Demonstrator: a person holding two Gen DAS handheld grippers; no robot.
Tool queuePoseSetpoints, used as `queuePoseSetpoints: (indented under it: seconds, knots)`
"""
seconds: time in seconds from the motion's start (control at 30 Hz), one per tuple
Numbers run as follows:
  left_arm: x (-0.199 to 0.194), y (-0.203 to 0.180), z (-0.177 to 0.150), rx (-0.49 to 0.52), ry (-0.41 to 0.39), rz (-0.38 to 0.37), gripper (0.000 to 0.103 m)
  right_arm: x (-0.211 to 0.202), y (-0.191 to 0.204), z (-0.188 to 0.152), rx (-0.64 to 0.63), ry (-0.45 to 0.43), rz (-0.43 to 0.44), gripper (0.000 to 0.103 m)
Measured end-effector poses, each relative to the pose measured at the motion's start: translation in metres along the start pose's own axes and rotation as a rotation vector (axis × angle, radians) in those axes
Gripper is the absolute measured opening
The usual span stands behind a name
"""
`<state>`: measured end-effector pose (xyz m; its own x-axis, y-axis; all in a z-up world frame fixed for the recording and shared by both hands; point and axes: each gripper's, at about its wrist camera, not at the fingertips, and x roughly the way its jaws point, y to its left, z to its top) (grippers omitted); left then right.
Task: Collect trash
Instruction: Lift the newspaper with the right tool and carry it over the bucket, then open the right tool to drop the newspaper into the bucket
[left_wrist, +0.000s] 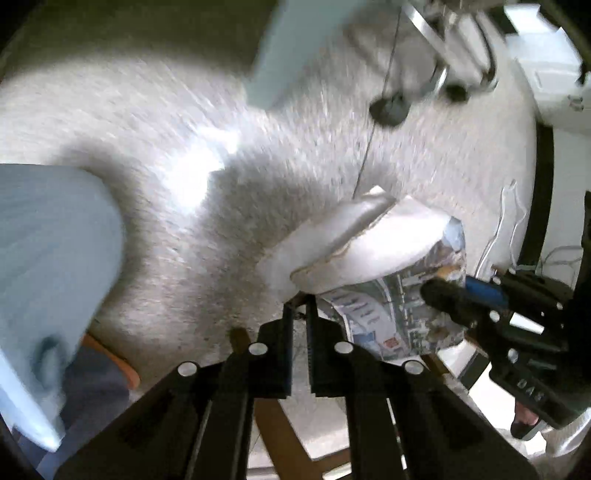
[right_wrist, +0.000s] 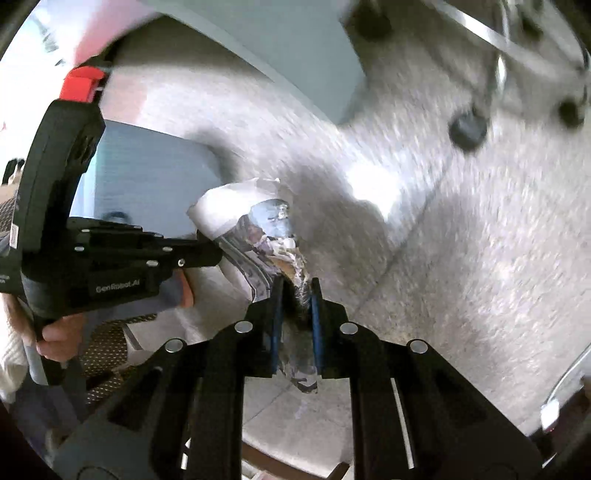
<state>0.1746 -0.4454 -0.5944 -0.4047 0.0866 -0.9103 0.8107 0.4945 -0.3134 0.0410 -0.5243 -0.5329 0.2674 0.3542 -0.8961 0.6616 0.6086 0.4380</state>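
A crumpled sheet of printed paper (left_wrist: 388, 306), white on one side and with blue and grey print on the other, hangs in the air between both grippers above a speckled grey floor. My left gripper (left_wrist: 300, 304) is shut on its lower left edge. My right gripper (right_wrist: 297, 286) is shut on the opposite edge; the paper (right_wrist: 255, 229) runs down between its blue-padded fingers (right_wrist: 316, 314). In the left wrist view the right gripper (left_wrist: 443, 291) comes in from the right. In the right wrist view the left gripper (right_wrist: 212, 254) comes in from the left.
A light blue bin or panel (left_wrist: 48, 266) stands at the left, another pale blue panel (left_wrist: 291, 48) farther off. Chair legs with black castors (left_wrist: 391, 107) and a cable lie beyond. A wooden chair frame (left_wrist: 280, 428) is below. White wires (left_wrist: 506, 221) lie at the right.
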Motion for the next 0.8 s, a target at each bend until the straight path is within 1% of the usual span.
queuePoseSetpoints:
  seconds: [0.07,0.13,0.17,0.23,0.33,0.37,0.47,0.53,0.57,0.63,0.67,0.8]
  knots:
    - [-0.036,0.008,-0.012,-0.028,-0.056,0.005,0.006,-0.018,0.026,0.007,-0.019,-0.025,0.000,0.014]
    - [-0.072,0.021,-0.030,-0.043,-0.118,0.025,0.006,-0.023,0.059,0.013,-0.036,-0.047,0.002,0.014]
    - [-0.085,0.029,-0.034,-0.051,-0.136,0.033,0.006,-0.032,0.076,0.016,-0.053,-0.055,0.009,0.014]
    - [-0.117,0.045,-0.050,-0.099,-0.182,0.046,0.006,-0.041,0.106,0.021,-0.091,-0.057,0.011,0.014]
    - [-0.150,0.076,-0.075,-0.171,-0.242,0.069,0.006,-0.048,0.154,0.026,-0.171,-0.062,0.012,0.014]
    - [-0.161,0.089,-0.085,-0.204,-0.261,0.070,0.006,-0.048,0.176,0.029,-0.217,-0.060,0.003,0.014]
    - [-0.182,0.124,-0.106,-0.293,-0.297,0.075,0.006,-0.042,0.219,0.034,-0.295,-0.045,-0.004,0.014]
    - [-0.193,0.144,-0.118,-0.334,-0.312,0.079,0.006,-0.036,0.246,0.040,-0.341,-0.031,-0.008,0.014]
    - [-0.199,0.156,-0.125,-0.362,-0.321,0.090,0.007,-0.032,0.254,0.043,-0.353,-0.025,-0.005,0.014]
    - [-0.208,0.172,-0.133,-0.407,-0.331,0.097,0.007,-0.024,0.277,0.048,-0.387,-0.005,0.002,0.014]
    - [-0.213,0.184,-0.137,-0.438,-0.340,0.095,0.007,-0.020,0.288,0.051,-0.406,-0.003,-0.008,0.014]
    - [-0.220,0.210,-0.139,-0.507,-0.354,0.109,0.007,-0.006,0.328,0.063,-0.455,0.004,-0.028,0.014]
